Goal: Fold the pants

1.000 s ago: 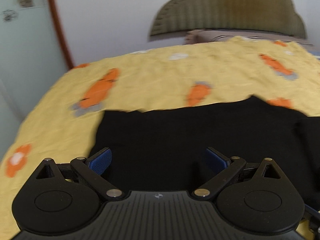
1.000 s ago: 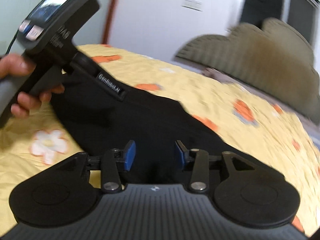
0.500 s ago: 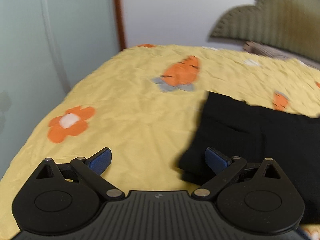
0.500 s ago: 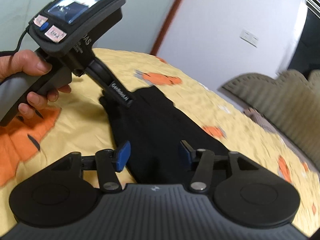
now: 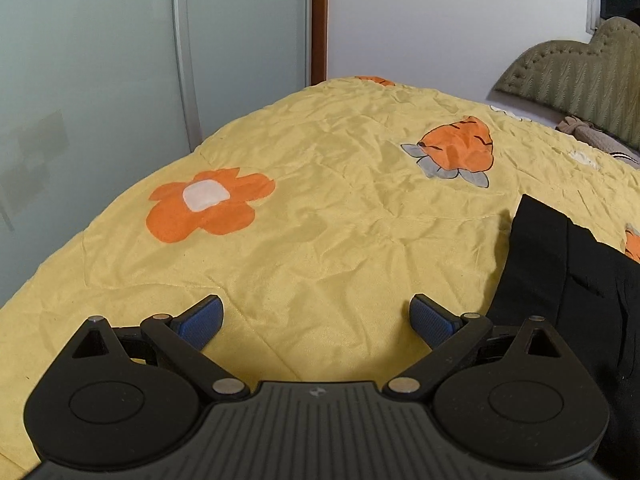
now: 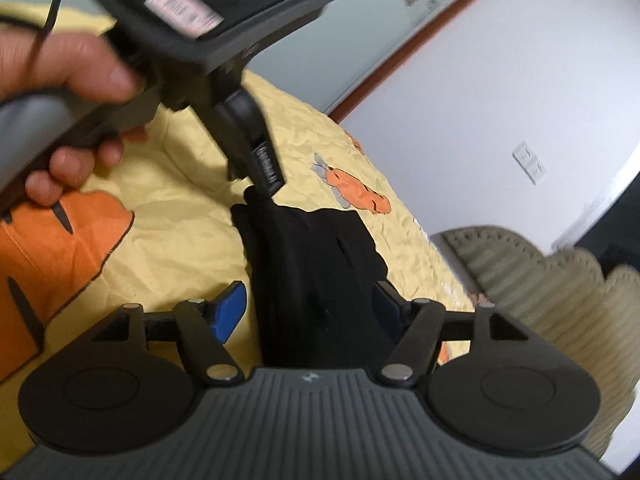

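Observation:
The black pants (image 5: 568, 276) lie folded on the yellow bedspread (image 5: 320, 240), at the right edge of the left wrist view. My left gripper (image 5: 316, 320) is open and empty over bare bedspread, just left of the pants. In the right wrist view the pants (image 6: 316, 272) run between my open right gripper's (image 6: 308, 308) fingers, which hold nothing. The left gripper's body (image 6: 224, 20) and the hand holding it show at upper left there, with its tip near the far end of the pants.
The bedspread has orange flower (image 5: 208, 204) and carrot (image 5: 460, 152) prints. Glass sliding doors (image 5: 100, 80) stand at the left, a white wall (image 5: 420, 20) behind. A padded olive headboard (image 5: 580, 76) is at the far right. The bed's left edge drops off close by.
My left gripper has swung left, from over the pants to over bare bedspread. My right gripper has opened wider and turned to look along the pants toward the left gripper.

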Motion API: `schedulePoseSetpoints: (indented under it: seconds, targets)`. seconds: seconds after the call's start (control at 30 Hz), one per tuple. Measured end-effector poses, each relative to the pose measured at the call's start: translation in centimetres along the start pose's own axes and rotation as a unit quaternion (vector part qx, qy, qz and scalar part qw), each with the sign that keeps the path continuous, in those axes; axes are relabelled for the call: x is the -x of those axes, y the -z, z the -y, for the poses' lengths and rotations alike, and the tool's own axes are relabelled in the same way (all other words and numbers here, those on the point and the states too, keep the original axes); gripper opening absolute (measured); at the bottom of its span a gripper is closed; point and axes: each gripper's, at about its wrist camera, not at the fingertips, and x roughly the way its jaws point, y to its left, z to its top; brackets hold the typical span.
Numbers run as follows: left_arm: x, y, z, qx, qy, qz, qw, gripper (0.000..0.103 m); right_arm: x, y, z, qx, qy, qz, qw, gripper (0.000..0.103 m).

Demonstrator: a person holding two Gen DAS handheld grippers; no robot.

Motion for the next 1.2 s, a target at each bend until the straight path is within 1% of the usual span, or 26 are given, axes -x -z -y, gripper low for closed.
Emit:
schedulePoseSetpoints:
  seconds: [0.13, 0.2, 0.27, 0.3, 0.37, 0.4, 0.43, 0.5, 0.63, 0.73, 0.8, 0.87, 0.9, 0.93, 0.97, 1.0, 1.03, 1.07, 1.13, 1.2]
  targets:
    - [0.1, -0.2, -0.9, 0.027, -0.010, 0.006, 0.9996, 0.100, -1.4, -0.9, -1.3, 0.042, 0.011, 0.009, 0.999, 0.066]
    - [0.0, -0.3, -1.4, 0.040, -0.008, 0.007, 0.9991, 0.100, -2.2, -1.5, -2.1, 0.073, 0.023, 0.017, 0.997, 0.062]
    - [-0.1, -0.3, -1.4, 0.041, -0.007, 0.004, 0.9991, 0.100, -2.8, -2.1, -2.9, 0.103, 0.033, 0.023, 0.994, 0.054]
    - [-0.1, -0.3, -1.2, 0.037, -0.009, 0.003, 0.9993, 0.100, -3.0, -2.3, -3.1, 0.109, 0.032, 0.024, 0.993, 0.051]
    - [-0.2, -0.3, -0.9, 0.025, -0.012, 0.002, 0.9996, 0.100, -3.5, -2.5, -3.2, 0.112, 0.020, 0.022, 0.993, 0.036]
    - [-0.2, -0.2, -0.7, 0.021, -0.013, 0.001, 0.9997, 0.100, -3.6, -2.4, -3.3, 0.110, 0.014, 0.021, 0.994, 0.032]
    - [-0.3, -0.2, -0.7, 0.018, -0.013, -0.001, 0.9998, 0.100, -3.8, -2.3, -3.4, 0.106, 0.007, 0.018, 0.994, 0.024]
    - [-0.3, -0.2, -0.7, 0.019, -0.011, -0.003, 0.9998, 0.100, -3.8, -2.1, -3.5, 0.101, 0.003, 0.017, 0.995, 0.023]
    - [-0.4, -0.3, -1.0, 0.027, 0.000, -0.005, 0.9996, 0.102, -2.8, -1.7, -4.1, 0.127, 0.010, 0.020, 0.992, 0.024]
    - [-0.4, -0.3, -0.9, 0.022, -0.004, -0.005, 0.9997, 0.102, -2.8, -1.6, -4.4, 0.134, 0.014, 0.008, 0.991, 0.024]
    - [-0.4, -0.2, -0.8, 0.019, -0.006, -0.005, 0.9998, 0.102, -2.6, -1.5, -4.4, 0.137, 0.019, -0.002, 0.990, 0.028]
    - [-0.4, -0.2, -0.6, 0.014, -0.009, -0.006, 0.9998, 0.102, -2.4, -1.5, -4.2, 0.133, 0.031, 0.001, 0.991, 0.038]
    - [-0.4, -0.2, -0.6, 0.012, -0.011, -0.006, 0.9999, 0.102, -2.4, -1.5, -4.1, 0.132, 0.035, 0.003, 0.991, 0.040]
    - [-0.4, -0.1, -0.5, 0.011, -0.012, -0.006, 0.9999, 0.102, -2.6, -1.5, -3.9, 0.129, 0.038, 0.005, 0.991, 0.044]
    - [-0.4, -0.1, -0.5, 0.010, -0.012, -0.006, 0.9999, 0.102, -2.8, -1.7, -3.6, 0.122, 0.040, 0.006, 0.992, 0.046]
    - [-0.4, -0.1, -0.5, 0.010, -0.012, -0.006, 0.9999, 0.102, -3.0, -1.6, -3.2, 0.114, 0.040, 0.007, 0.993, 0.046]
    - [-0.5, -0.1, -0.4, 0.009, -0.013, -0.006, 0.9999, 0.102, -3.3, -1.5, -2.9, 0.102, 0.036, 0.006, 0.994, 0.041]
    - [-0.5, -0.1, -0.4, 0.009, -0.013, -0.006, 0.9999, 0.102, -3.5, -1.4, -2.7, 0.091, 0.027, 0.002, 0.995, 0.030]
    - [-0.5, -0.1, -0.4, 0.007, -0.014, -0.006, 0.9999, 0.103, -3.6, -1.2, -2.7, 0.084, 0.012, -0.001, 0.996, 0.020]
    - [-0.5, -0.1, -0.4, 0.006, -0.015, -0.006, 0.9999, 0.103, -3.5, -1.0, -3.3, 0.095, 0.021, 0.005, 0.995, 0.017]
